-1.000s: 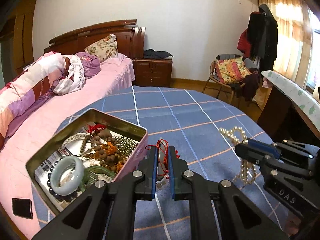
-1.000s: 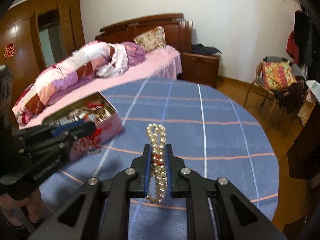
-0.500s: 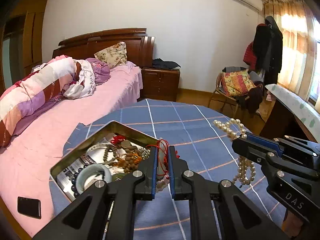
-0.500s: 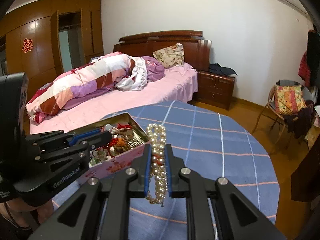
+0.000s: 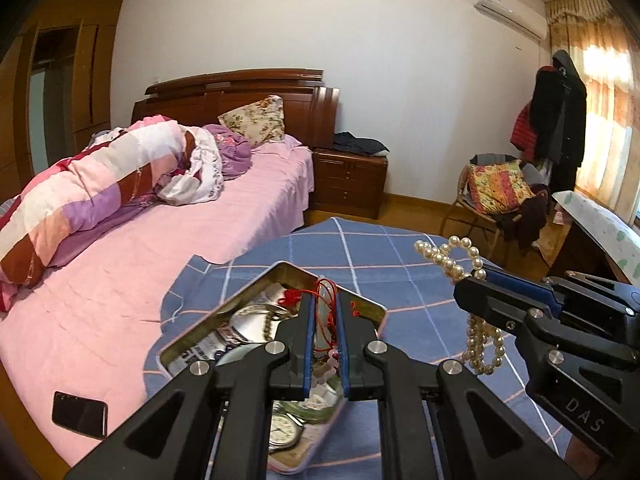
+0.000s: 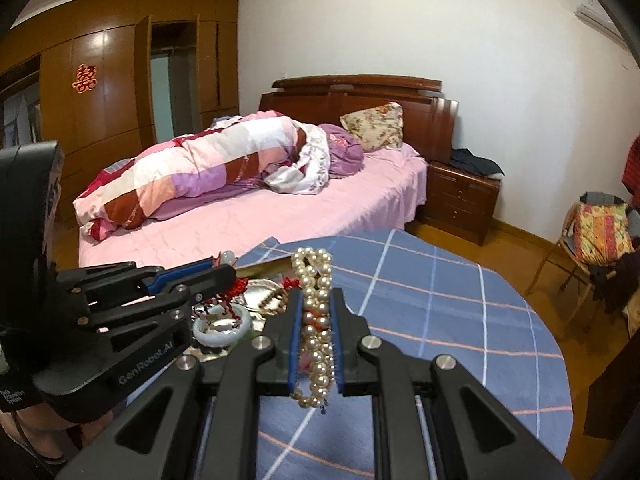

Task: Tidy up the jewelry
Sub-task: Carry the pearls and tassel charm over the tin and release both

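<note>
The left gripper (image 5: 324,344), clamped on a red cord pendant (image 5: 326,312), hangs directly above the open tin (image 5: 224,312); the right gripper (image 6: 316,344), clamped on the pearl necklace (image 6: 316,320), is beside the tin's right edge.

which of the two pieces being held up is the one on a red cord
The red-cord charm, clamped in the left gripper above the tin. The right gripper holds a pearl strand.

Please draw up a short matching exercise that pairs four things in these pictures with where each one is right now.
Things:
1. pearl necklace
2. red cord charm
3. pale bangle
4. phone

Places:
A. lying in the tin
B. on the pink bed
C. clamped in the right gripper
D. clamped in the left gripper

Pairs: 1-C, 2-D, 3-A, 4-B
</note>
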A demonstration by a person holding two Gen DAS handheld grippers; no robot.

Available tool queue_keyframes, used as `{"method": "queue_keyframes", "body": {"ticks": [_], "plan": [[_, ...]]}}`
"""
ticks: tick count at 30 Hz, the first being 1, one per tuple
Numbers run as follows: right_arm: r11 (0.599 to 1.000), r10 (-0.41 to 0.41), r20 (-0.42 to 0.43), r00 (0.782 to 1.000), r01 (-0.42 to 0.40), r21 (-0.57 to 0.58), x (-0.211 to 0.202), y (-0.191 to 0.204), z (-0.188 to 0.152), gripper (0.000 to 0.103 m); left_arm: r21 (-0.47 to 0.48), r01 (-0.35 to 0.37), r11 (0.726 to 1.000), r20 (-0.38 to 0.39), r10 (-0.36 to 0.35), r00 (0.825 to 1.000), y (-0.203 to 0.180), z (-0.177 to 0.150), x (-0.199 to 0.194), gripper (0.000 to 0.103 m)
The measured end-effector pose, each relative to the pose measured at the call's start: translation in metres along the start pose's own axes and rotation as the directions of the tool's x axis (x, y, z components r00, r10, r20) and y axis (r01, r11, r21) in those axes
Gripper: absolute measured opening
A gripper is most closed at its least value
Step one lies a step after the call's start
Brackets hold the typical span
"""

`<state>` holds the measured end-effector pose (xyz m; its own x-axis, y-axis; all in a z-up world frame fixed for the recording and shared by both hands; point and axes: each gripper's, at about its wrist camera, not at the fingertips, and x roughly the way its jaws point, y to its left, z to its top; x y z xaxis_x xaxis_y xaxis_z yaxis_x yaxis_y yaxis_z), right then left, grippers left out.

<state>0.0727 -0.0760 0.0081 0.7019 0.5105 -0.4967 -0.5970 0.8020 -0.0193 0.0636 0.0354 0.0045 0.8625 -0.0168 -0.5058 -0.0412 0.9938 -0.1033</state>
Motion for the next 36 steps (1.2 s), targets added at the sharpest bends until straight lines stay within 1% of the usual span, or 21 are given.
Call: {"method": "queue_keyframes", "body": {"ticks": [10, 17, 24, 36], "plan": [[0.998, 0.045, 0.007, 0.999, -0.045, -0.054, 0.013, 0.026, 0.012, 0.015, -0.028, -0.044, 0.999, 0.0, 0.044, 0.999, 0.023, 0.0, -0.001, 0.009], [0.996, 0.072, -0.005, 0.997, -0.072, -0.06, 0.025, 0.038, 0.013, 0.015, -0.038, -0.076, 0.996, -0.011, 0.076, 0.997, 0.038, 0.003, 0.006, 0.009], [0.995, 0.079, -0.028, 0.996, -0.081, -0.063, 0.037, 0.046, 0.011, 0.015, -0.039, -0.088, 0.995, -0.035, 0.086, 0.996, 0.048, -0.001, 0.013, 0.009], [0.995, 0.078, -0.073, 0.994, -0.082, -0.056, 0.055, 0.049, 0.011, 0.015, -0.054, -0.102, 0.993, -0.074, 0.098, 0.992, 0.06, -0.007, 0.028, 0.009]]}}
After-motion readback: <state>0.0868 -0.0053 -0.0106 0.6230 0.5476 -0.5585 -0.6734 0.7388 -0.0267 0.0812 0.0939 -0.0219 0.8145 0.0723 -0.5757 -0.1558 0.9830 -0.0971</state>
